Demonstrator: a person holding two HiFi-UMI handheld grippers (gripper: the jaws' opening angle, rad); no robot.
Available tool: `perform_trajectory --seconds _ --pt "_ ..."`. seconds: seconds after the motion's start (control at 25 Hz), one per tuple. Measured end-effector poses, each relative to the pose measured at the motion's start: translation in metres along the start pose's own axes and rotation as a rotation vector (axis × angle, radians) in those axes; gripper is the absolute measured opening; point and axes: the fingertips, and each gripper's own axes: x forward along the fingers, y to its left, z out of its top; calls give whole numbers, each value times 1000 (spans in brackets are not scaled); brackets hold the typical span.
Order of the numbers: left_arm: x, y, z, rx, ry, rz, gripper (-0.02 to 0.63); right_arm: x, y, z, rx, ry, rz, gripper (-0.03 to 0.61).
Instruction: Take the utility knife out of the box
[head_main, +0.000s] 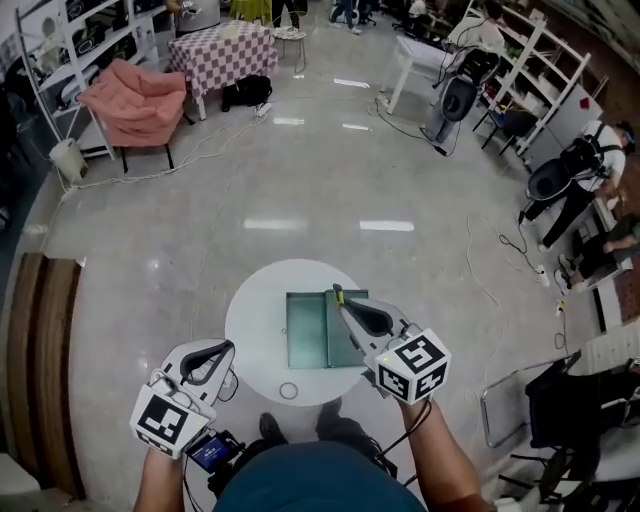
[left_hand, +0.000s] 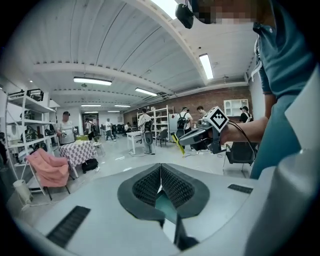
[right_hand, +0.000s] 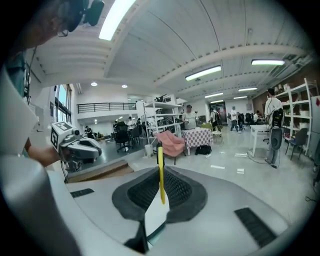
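Head view: right gripper (head_main: 342, 301) pinches the slim yellow utility knife (right_hand: 160, 172) clear above the open teal box (head_main: 305, 335), probably out already; left gripper (head_main: 228, 348) closed, empty.

The floor (head_main: 300, 180) is hard and very shiny, and the lights gleam on it. The round table (head_main: 250, 320) is white and smooth. The box (head_main: 305, 335) looks smooth. The knife (right_hand: 160, 167) is yellow plastic. The right gripper (right_hand: 161, 175) has a smooth, dull grey plastic shell and rough, bumpy black pads (right_hand: 142, 192). Soft pink cloth (head_main: 135, 100) covers a chair.
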Motion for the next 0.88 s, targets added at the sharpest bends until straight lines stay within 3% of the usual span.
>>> perform_trajectory --seconds 0.4,0.88 --pt "-2 -12 33 5 -25 -77 19 -63 38 71 -146 -260 -8 48" --pt "-3 -49 38 18 -17 -66 20 -116 44 58 -177 -253 -27 48"
